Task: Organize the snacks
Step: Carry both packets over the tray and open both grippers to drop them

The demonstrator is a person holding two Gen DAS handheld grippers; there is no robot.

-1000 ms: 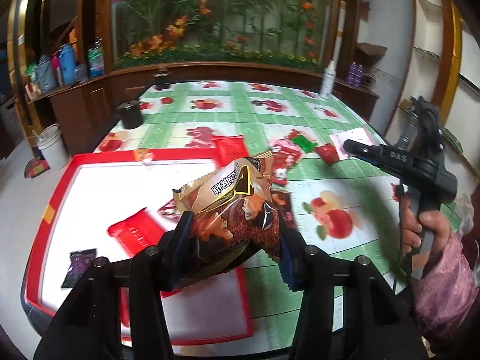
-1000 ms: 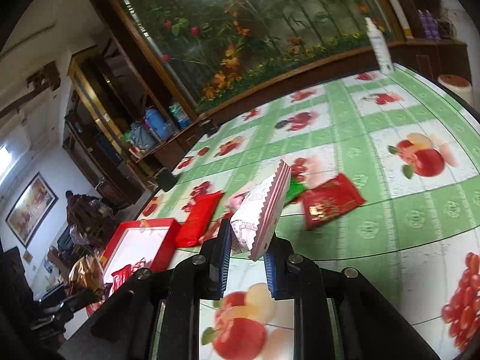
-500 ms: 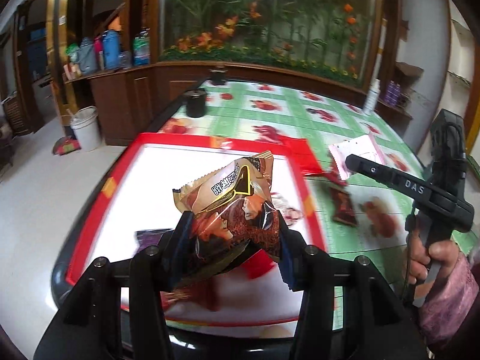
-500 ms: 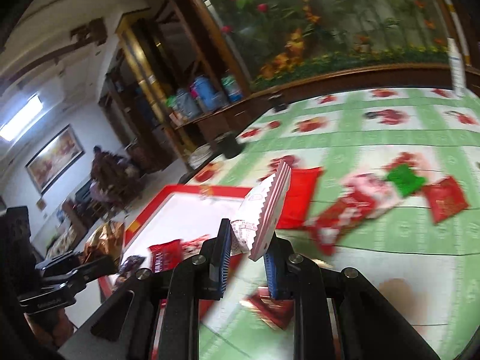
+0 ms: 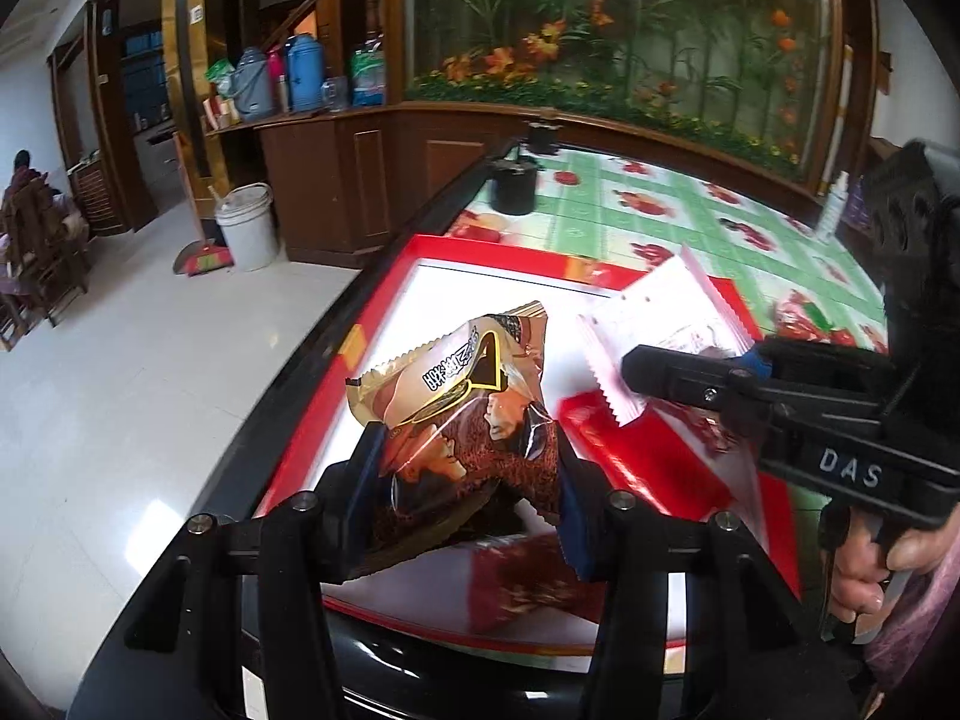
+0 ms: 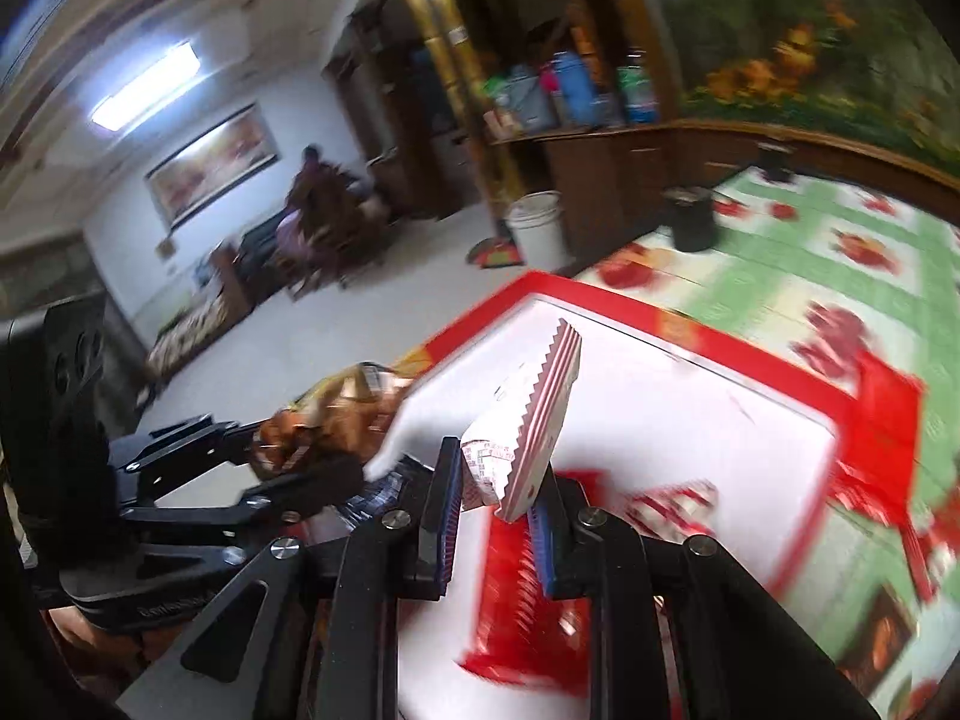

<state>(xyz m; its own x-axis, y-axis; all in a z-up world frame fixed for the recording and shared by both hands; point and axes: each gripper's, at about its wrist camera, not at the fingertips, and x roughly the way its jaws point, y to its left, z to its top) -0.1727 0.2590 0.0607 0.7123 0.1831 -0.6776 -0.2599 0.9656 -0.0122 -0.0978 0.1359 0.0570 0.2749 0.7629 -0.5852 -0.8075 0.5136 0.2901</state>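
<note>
My left gripper [image 5: 465, 480] is shut on a brown and gold snack bag [image 5: 462, 396] and holds it above the near part of the red-rimmed white tray [image 5: 384, 294]. My right gripper [image 6: 498, 510] is shut on a white and pink snack packet [image 6: 528, 414], also above the tray [image 6: 750, 360]. The right gripper [image 5: 678, 378] with its packet [image 5: 666, 312] shows at the right in the left wrist view. The left gripper [image 6: 282, 462] with its bag [image 6: 336, 414] shows at the left in the right wrist view. Red snack packets [image 5: 642, 456] lie in the tray.
The tray sits at the left end of a green fruit-pattern tablecloth [image 5: 660, 210]. More red packets [image 6: 888, 396] lie on the cloth beside the tray. A black cup [image 5: 513, 186] stands behind the tray. The table edge drops to a white tiled floor [image 5: 150, 372] with a white bucket [image 5: 246, 225].
Both grippers have swung left from the tablecloth to above the tray, each still holding its packet. They are now close together.
</note>
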